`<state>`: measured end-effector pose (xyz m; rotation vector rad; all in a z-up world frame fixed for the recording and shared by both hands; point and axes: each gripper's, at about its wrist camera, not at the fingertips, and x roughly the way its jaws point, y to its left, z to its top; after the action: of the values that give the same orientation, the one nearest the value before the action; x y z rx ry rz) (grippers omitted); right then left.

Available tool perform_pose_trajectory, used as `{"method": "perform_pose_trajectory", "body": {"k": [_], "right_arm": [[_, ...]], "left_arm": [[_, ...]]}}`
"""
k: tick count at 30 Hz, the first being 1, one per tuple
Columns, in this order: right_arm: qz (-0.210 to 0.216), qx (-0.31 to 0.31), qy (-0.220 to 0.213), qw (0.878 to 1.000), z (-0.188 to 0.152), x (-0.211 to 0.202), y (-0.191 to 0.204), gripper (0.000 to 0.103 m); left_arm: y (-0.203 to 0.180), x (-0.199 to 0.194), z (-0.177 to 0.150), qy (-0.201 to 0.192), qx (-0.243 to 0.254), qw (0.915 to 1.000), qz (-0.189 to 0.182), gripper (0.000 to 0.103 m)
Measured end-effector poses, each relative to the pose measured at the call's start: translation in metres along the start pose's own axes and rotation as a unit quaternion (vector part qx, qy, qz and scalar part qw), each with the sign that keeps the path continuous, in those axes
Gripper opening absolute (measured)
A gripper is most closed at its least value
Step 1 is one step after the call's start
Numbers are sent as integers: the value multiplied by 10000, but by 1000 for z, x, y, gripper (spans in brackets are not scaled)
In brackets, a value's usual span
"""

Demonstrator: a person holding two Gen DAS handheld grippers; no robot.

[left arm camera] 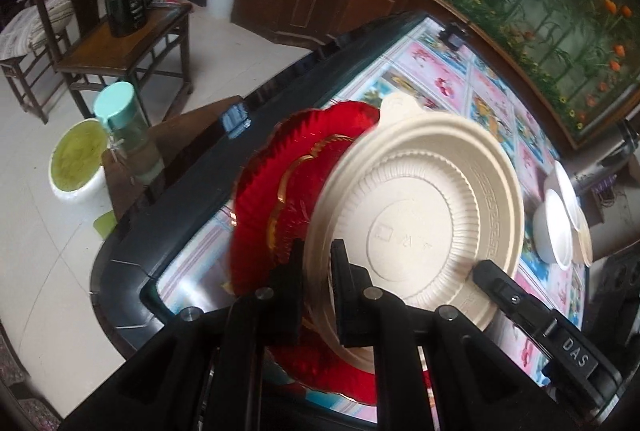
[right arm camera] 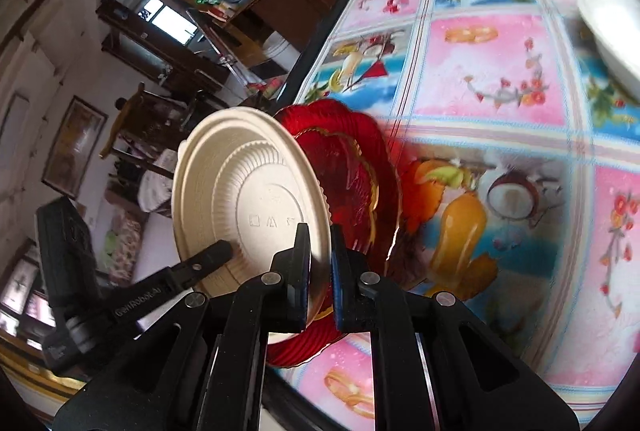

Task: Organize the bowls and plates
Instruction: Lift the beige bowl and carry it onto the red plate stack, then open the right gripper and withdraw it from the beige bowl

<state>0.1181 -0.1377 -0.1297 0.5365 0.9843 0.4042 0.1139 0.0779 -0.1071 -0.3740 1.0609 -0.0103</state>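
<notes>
Both claws are pinching the same pair of dishes at once: a cream plate [left arm camera: 416,215] stacked against a red plate [left arm camera: 288,199], held on edge above the desk [left arm camera: 500,127]. The left claw [left arm camera: 316,295] is clamping down on the rims of both plates together, and the right claw [right arm camera: 320,279] is doing the same from the opposite side, so each one is steadying the stack from tipping. That two-sided grip looks like a way of carrying the pair as one unit. Both claws are angling steeply downward toward the flowered desk top. Off at the far edge, white bowls [left arm camera: 560,227] are sitting nested together, likely the sorting spot.
</notes>
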Motion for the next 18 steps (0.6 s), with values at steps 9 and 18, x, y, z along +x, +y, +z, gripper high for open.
{"method": "perform_pose_trajectory", "body": {"k": [9, 18], "right_arm": [[-103, -127, -140, 9998, -7, -2, 1, 9], [-13, -47, -552, 9985, -6, -39, -19, 12]], "left_arm": [[3, -12, -2, -203, -61, 9997, 146, 16], [4, -23, -2, -414, -58, 9979, 495, 23]]}}
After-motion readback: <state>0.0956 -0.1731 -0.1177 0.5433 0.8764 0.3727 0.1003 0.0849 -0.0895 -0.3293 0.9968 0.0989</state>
